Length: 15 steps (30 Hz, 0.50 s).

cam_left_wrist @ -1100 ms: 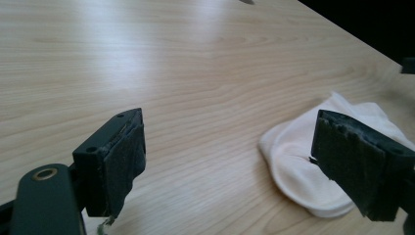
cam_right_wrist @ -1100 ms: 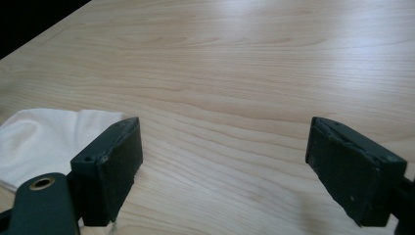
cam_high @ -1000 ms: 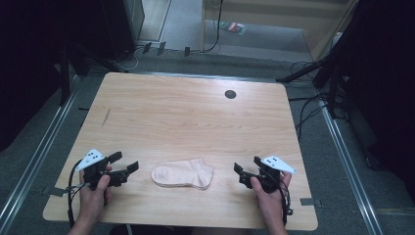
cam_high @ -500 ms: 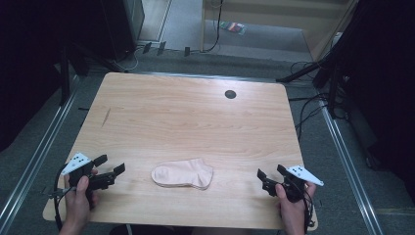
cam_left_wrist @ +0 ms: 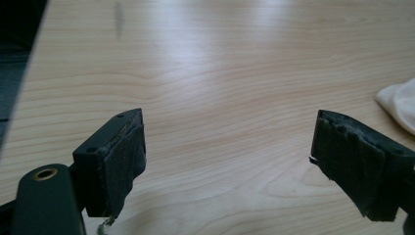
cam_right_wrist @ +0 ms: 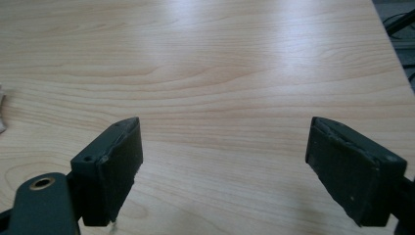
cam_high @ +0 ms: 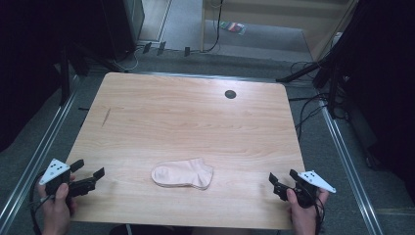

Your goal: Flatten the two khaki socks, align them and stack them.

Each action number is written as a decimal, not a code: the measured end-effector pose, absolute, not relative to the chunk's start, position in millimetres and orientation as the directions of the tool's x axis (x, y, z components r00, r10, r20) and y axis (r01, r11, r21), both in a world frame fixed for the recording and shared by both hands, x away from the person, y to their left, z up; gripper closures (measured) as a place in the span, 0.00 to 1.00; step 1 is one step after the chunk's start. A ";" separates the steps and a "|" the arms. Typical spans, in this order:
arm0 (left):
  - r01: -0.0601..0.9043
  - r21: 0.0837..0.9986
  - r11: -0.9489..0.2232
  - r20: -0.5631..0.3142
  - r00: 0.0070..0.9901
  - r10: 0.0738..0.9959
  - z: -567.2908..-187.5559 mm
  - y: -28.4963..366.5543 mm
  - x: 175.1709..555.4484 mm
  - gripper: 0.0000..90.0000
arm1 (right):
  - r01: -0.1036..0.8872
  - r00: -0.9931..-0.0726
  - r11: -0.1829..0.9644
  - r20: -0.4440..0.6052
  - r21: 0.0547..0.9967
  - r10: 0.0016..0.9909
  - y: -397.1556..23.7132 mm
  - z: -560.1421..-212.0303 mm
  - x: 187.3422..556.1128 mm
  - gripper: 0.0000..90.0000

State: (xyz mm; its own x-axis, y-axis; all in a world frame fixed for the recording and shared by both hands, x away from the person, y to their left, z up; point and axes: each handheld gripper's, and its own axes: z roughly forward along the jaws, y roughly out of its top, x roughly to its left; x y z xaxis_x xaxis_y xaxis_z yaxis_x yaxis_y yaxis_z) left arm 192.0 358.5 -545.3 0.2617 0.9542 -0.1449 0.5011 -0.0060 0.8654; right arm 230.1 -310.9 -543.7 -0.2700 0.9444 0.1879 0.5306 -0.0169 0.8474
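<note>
Pale pink sock (cam_high: 182,174) lying flat near the front edge of the wooden desk (cam_high: 186,122), roughly midway between the two grippers and well apart from both. Left gripper (cam_high: 89,175) at the front left corner, fingers spread wide, gripping nothing. Right gripper (cam_high: 282,178) at the front right corner, fingers likewise wide and empty.

From the high view alone: the whole sock with its toe toward the left gripper and cuff toward the right, a dark round hole (cam_high: 230,94) near the far edge of the desk, a short dark streak (cam_high: 106,116) on the left of the wood, cables on the floor around.

From the left gripper view: only a white corner of the sock (cam_left_wrist: 400,103) at the right border, the rest cut off; the dark streak (cam_left_wrist: 118,12) blurred at the top. From the right gripper view: a tiny sliver of the sock (cam_right_wrist: 2,115) at the left border, too small to make out; bare wood between the fingers.
</note>
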 end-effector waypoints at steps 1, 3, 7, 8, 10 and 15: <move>0.499 0.866 -0.001 -0.142 0.249 0.958 -545.8 361.9 191.7 0.15 | 0.529 -0.269 -0.019 0.189 0.848 0.944 -312.8 -543.6 229.5 0.15; 0.506 0.863 0.017 -0.155 0.232 0.960 -547.5 368.7 191.7 0.15 | 0.532 -0.263 -0.016 0.183 0.847 0.947 -315.9 -545.2 228.4 0.15; 0.506 0.861 0.045 -0.176 0.213 0.961 -547.7 374.4 191.1 0.15 | 0.545 -0.250 -0.033 0.200 0.838 0.947 -321.0 -547.6 227.7 0.15; 0.506 0.861 0.048 -0.178 0.211 0.961 -548.1 373.4 191.3 0.15 | 0.546 -0.246 -0.035 0.200 0.837 0.948 -322.0 -547.8 227.5 0.15; 0.515 0.856 0.038 -0.174 0.218 0.960 -549.6 371.5 192.9 0.15 | 0.548 -0.238 -0.048 0.211 0.835 0.948 -323.8 -548.2 227.9 0.15; 0.524 0.851 0.019 -0.159 0.224 0.962 -551.4 367.9 194.7 0.15 | 0.562 -0.234 -0.051 0.217 0.825 0.948 -322.7 -548.6 228.7 0.15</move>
State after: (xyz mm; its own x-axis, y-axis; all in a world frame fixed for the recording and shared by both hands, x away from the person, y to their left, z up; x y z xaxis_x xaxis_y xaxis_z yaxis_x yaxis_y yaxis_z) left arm 194.7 367.9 -551.4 0.2240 0.9615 -0.1591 0.5245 0.0187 0.8512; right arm 228.7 -322.7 -548.6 -0.2336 0.9477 0.2175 0.5622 -0.0509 0.8254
